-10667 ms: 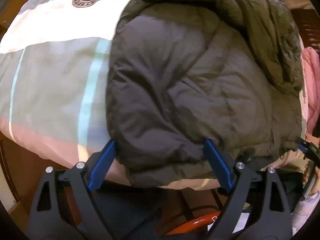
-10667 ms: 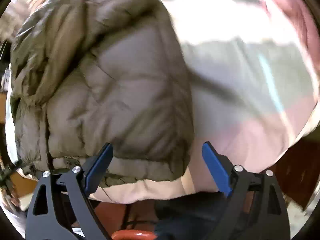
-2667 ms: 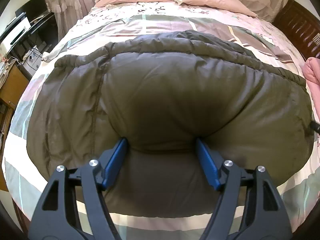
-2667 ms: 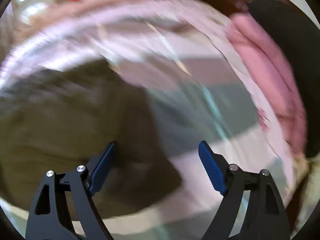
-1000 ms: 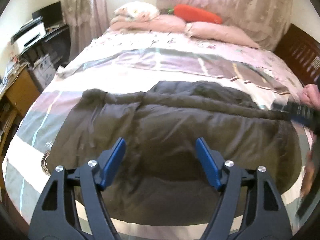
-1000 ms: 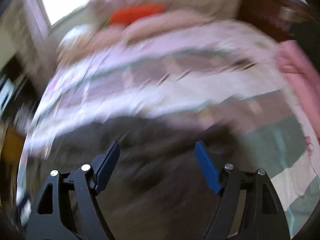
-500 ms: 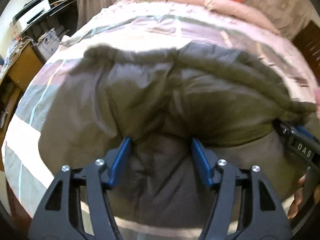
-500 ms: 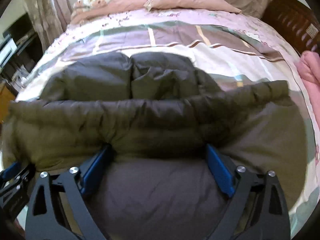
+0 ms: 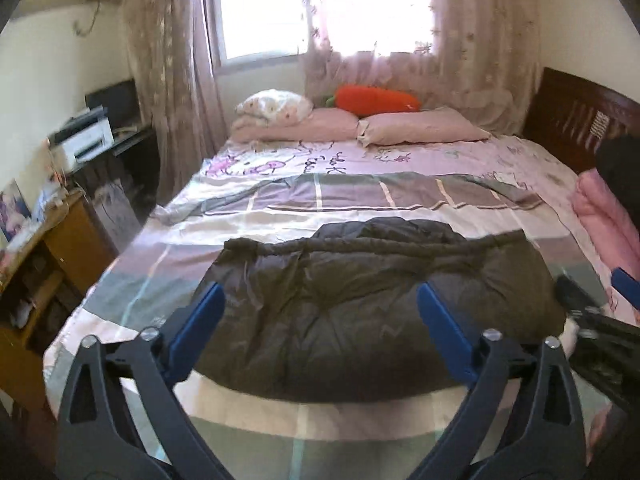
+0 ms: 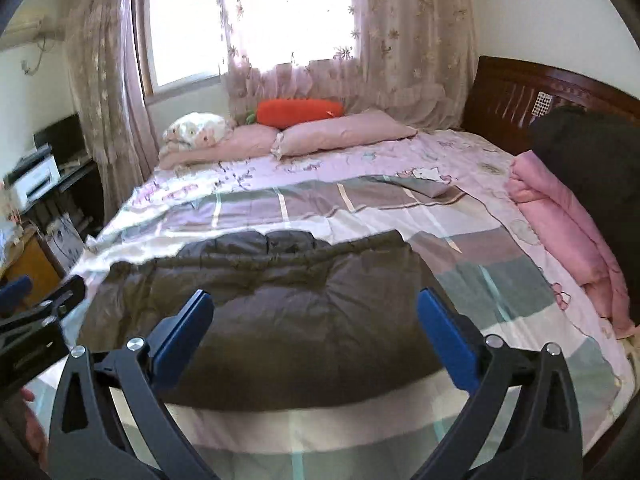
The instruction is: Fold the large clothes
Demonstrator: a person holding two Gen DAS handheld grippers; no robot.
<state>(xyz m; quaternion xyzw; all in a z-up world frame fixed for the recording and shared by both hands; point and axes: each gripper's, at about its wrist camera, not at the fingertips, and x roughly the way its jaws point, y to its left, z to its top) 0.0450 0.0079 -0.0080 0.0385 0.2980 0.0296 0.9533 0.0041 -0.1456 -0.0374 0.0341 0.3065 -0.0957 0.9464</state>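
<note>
A dark olive padded jacket point(image 9: 360, 304) lies folded into a wide bundle across the near part of the bed; it also shows in the right wrist view point(image 10: 280, 312). My left gripper point(image 9: 320, 328) is open and empty, held above and short of the jacket's near edge. My right gripper point(image 10: 316, 332) is open and empty too, raised over the jacket's right half. The right gripper shows at the right edge of the left wrist view point(image 9: 592, 312). The left gripper shows at the left edge of the right wrist view point(image 10: 36, 312).
The bed point(image 9: 360, 420) has a striped quilt, with pink pillows point(image 9: 420, 128) and an orange carrot cushion point(image 9: 376, 100) at the far end. Folded pink clothes point(image 10: 560, 220) and a dark pile point(image 10: 592, 168) lie on the right. A desk with a printer point(image 9: 80, 140) stands left.
Both grippers have let go of the jacket and pulled back and up from it. The jacket now lies folded and still on the bed.
</note>
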